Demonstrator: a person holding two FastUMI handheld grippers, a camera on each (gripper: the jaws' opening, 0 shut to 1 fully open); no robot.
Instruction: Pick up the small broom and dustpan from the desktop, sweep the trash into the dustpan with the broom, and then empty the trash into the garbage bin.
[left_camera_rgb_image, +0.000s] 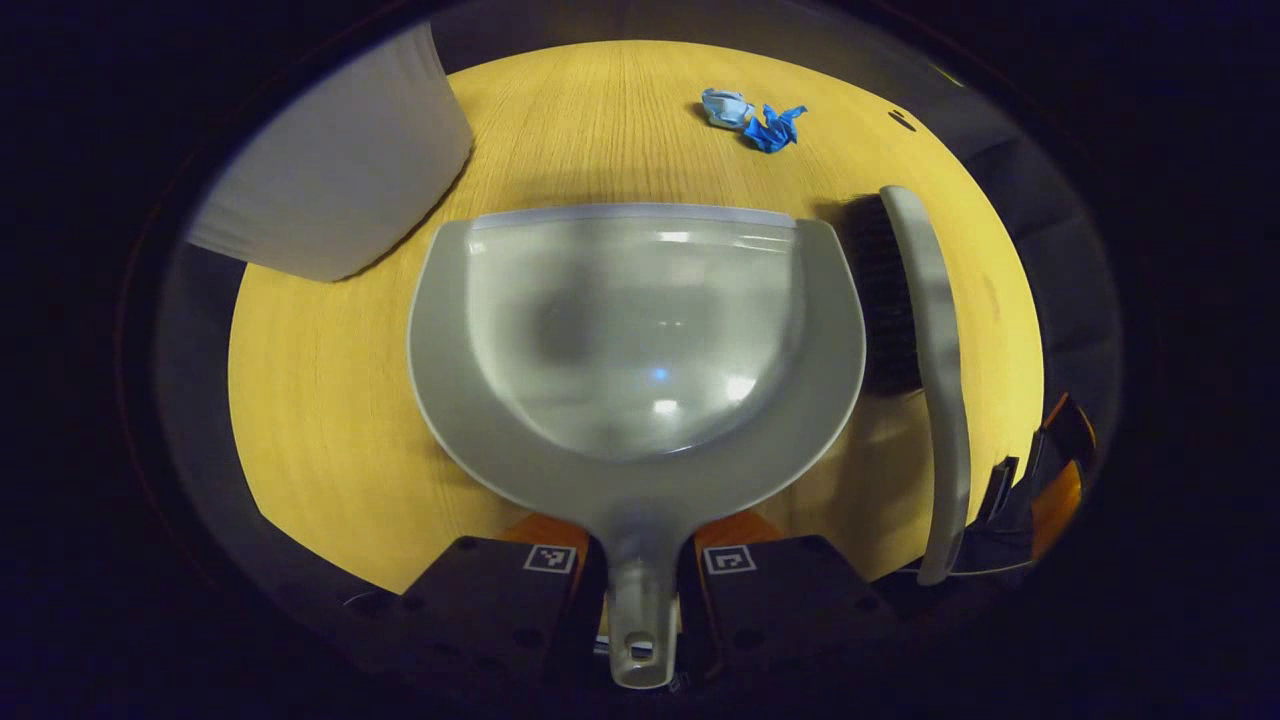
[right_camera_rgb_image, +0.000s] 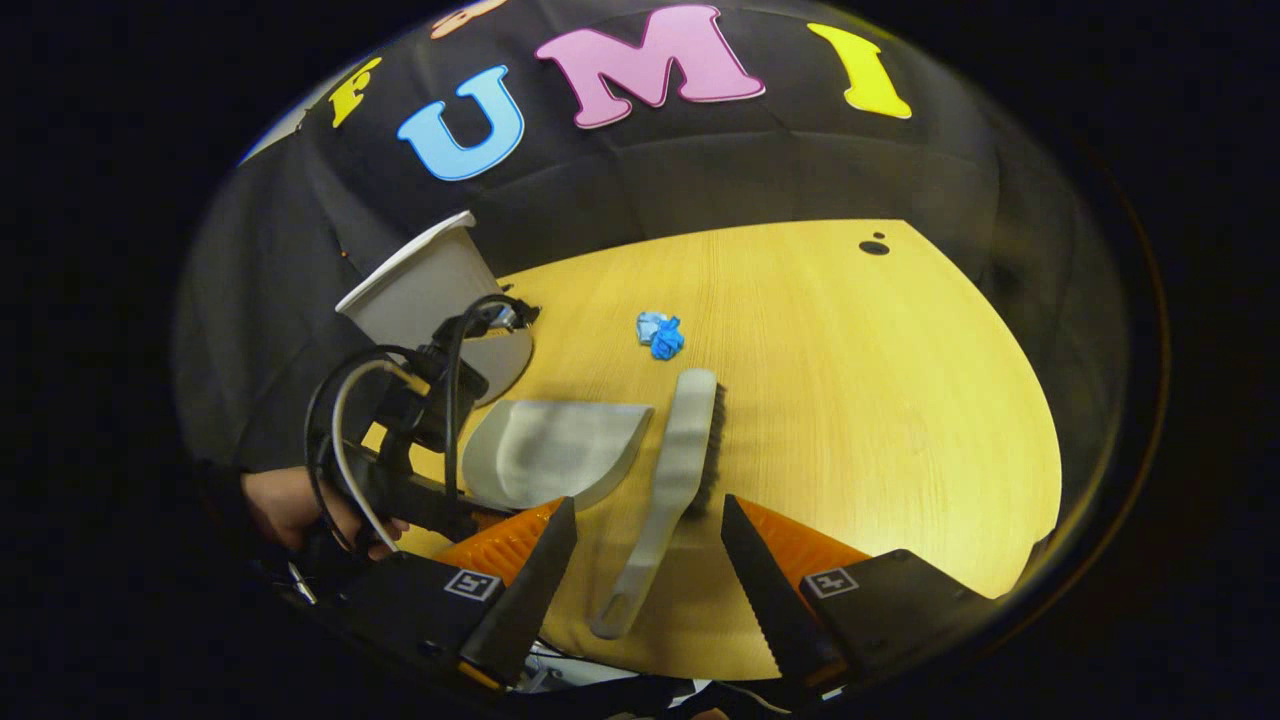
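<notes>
A: What's nearest in the left gripper view?

B: The left tool (left_camera_rgb_image: 640, 590), its two fingers clenched on the grey handle of the dustpan (left_camera_rgb_image: 635, 340). The pan lies flat on the wooden table (left_camera_rgb_image: 330, 400), its mouth pointing away.

A: And the other one?

B: In the right gripper view the right tool (right_camera_rgb_image: 650, 560) is spread wide, grasping nothing. The handle end of the small broom (right_camera_rgb_image: 675, 470) lies on the table between its fingers, touching neither.

A: Where does the broom sit against the pan?

B: Just beside it, on the pan's right, lying on its side with the dark bristles turned towards the pan in the left gripper view.

A: Farther out?

B: The trash (left_camera_rgb_image: 752, 118), a crumpled blue wad, rests on the table beyond the pan's mouth and apart from it. A pale garbage bin (left_camera_rgb_image: 335, 170) stands at the far left of the table, near the pan's left corner
</notes>
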